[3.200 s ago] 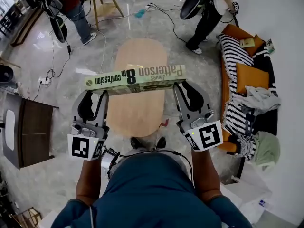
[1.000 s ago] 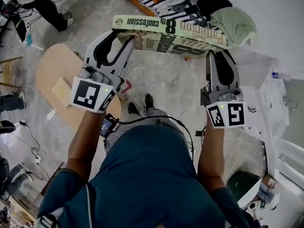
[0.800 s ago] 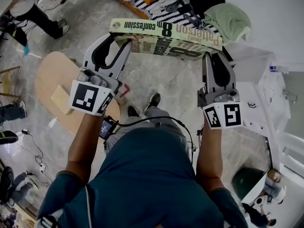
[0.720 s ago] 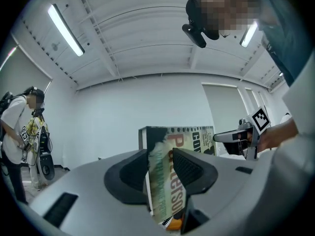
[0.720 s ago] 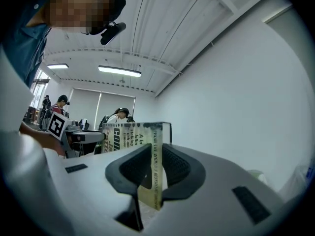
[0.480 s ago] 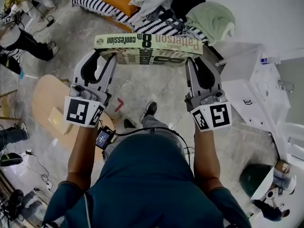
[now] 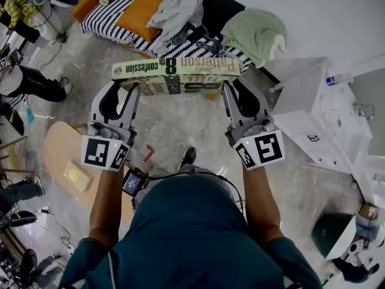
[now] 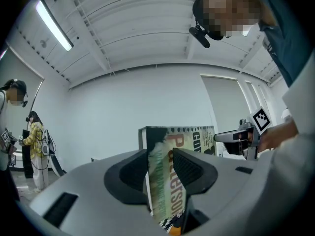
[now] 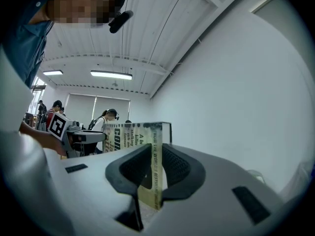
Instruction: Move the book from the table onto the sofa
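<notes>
Book (image 7: 176, 74) rides mid-air before the sofa (image 7: 105, 17), left gripper (image 7: 129, 94) and right gripper (image 7: 231, 95) jaws clamped on its ends. Carrying step; next, probably reach over the cushions, lower it flat, release.

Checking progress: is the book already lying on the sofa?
No, the book is held up in the air, clamped at its ends by the left gripper and the right gripper.
</notes>
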